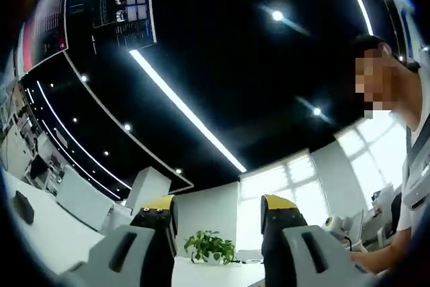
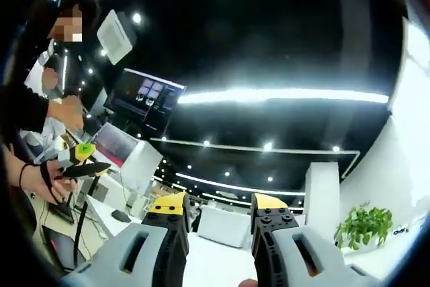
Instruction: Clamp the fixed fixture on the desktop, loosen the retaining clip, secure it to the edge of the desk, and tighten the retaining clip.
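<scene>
Both views tilt upward toward a dark ceiling. My left gripper (image 1: 218,210) stands open, its two black, yellow-tipped jaws apart with nothing between them. My right gripper (image 2: 218,205) is open too, its jaws empty. Beyond the left gripper's jaws lies a white desktop (image 1: 47,233). A white desk surface (image 2: 208,260) also runs under the right gripper's jaws.
A potted green plant (image 1: 209,245) stands on the desk past the left jaws; a plant (image 2: 363,226) appears at the right. A person (image 1: 410,166) sits close at the right. Another person's hands hold a green-and-yellow tool (image 2: 80,159) at the left. Screens (image 2: 144,99) hang overhead.
</scene>
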Available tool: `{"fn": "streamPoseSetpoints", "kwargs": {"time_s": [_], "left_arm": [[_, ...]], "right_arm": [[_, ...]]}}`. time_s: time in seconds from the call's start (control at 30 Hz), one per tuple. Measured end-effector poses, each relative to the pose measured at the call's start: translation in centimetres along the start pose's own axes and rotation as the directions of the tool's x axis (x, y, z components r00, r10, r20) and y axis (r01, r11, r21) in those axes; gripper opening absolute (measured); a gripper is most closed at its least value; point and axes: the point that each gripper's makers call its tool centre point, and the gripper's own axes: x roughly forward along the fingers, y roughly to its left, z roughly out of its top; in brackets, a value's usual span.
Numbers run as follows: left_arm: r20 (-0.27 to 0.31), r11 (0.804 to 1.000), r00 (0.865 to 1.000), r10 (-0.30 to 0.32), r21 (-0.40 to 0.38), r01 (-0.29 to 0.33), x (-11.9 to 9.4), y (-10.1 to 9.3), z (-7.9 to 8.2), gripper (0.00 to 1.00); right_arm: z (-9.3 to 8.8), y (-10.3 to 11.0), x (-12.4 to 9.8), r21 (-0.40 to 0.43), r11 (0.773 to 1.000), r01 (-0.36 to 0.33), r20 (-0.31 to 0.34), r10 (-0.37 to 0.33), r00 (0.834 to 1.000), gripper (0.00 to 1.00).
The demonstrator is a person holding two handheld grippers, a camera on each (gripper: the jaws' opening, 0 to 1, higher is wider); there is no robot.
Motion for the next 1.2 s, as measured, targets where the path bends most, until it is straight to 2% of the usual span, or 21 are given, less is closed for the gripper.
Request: {"fn": "streamPoseSetpoints", "kwargs": {"time_s": [0.13,0.43,0.73,0.87,1.2], "left_arm": [[-0.014,0.999,0.999,-0.031,0.037,0.032,0.1,-1.2,1.1,0.5],[-0.03,0.997,0.999,-0.036,0.073,0.038,-0.8,-1.9,2.1,0.49],[-0.01,0.994,0.999,-0.045,0.103,0.046,-1.1,-2.6,3.7,0.47],[-0.014,0.993,0.999,-0.048,0.112,0.049,-1.4,-2.6,3.9,0.47],[-0.024,0.993,0.998,-0.05,0.108,0.052,-1.4,-2.7,3.5,0.43]], "right_arm": [[1.1,-0.5,-0.2,0.031,0.999,0.015,0.038,-0.016,0.999,0.35],[1.8,-0.2,-0.3,0.011,1.0,0.006,0.061,-0.006,0.998,0.34],[1.8,-0.1,-0.1,0.009,1.0,-0.002,0.063,0.002,0.998,0.34],[1.5,0.2,-0.3,-0.042,0.999,-0.019,0.051,0.021,0.998,0.34],[1.9,-0.1,-0.4,-0.04,0.999,-0.014,0.064,0.016,0.998,0.33]]}}
